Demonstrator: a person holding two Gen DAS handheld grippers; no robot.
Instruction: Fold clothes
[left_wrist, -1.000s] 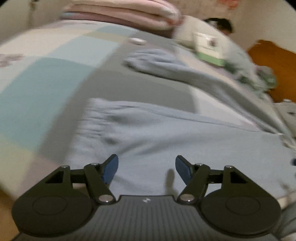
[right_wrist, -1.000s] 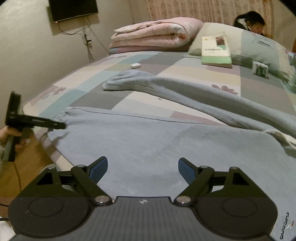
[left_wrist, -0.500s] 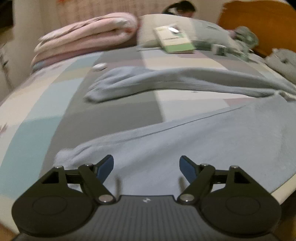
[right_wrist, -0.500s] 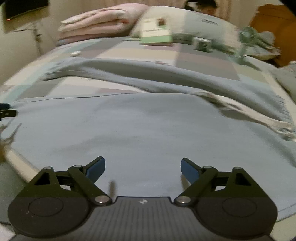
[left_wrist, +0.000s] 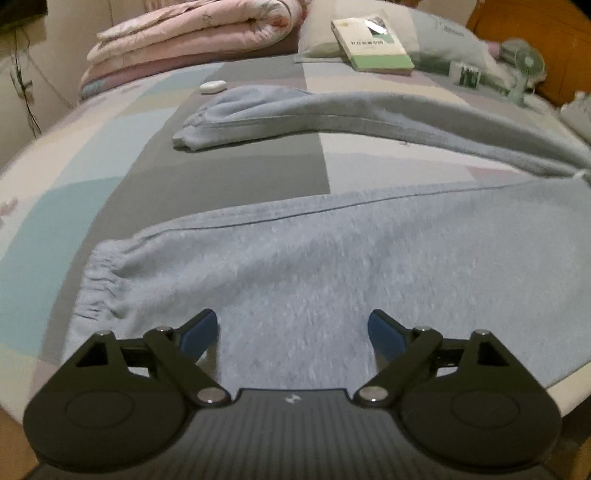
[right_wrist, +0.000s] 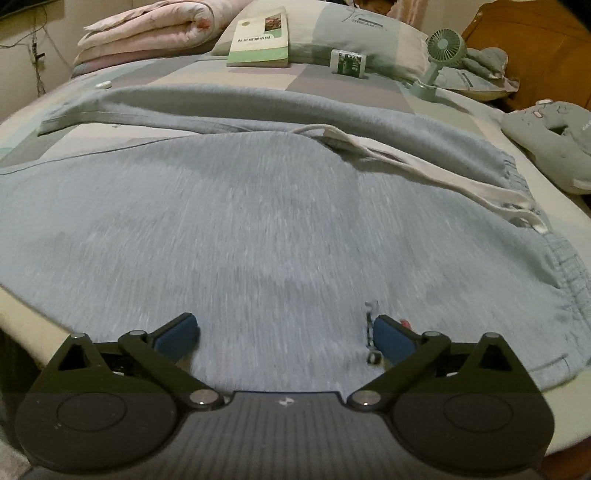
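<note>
Light blue sweatpants (left_wrist: 332, 266) (right_wrist: 258, 221) lie spread on the bed, one leg flat in front, the other leg (left_wrist: 332, 114) stretched across farther back. My left gripper (left_wrist: 293, 332) hovers over the near leg close to its elastic cuff (left_wrist: 92, 288); its jaws are opening and nothing is between them. My right gripper (right_wrist: 284, 334) hovers over the upper part of the pants near the waistband (right_wrist: 569, 280); its jaws are opening too, empty, with only cloth below. A white drawstring (right_wrist: 424, 166) trails across the pants.
The bed has a patchwork sheet (left_wrist: 92, 192). At its head lie a folded pink quilt (left_wrist: 192, 40), a pillow (right_wrist: 369, 29) with a green book (right_wrist: 258, 37), a small box (right_wrist: 349, 62) and a green fan (right_wrist: 439, 51). A grey-green garment (right_wrist: 546, 140) sits right; a white case (left_wrist: 212, 86) lies near the far cuff.
Both grippers' jaws have spread wider. The left view swung toward the near cuff; the right view moved right toward the waistband and lower over the cloth. The other gripper left the right view.
</note>
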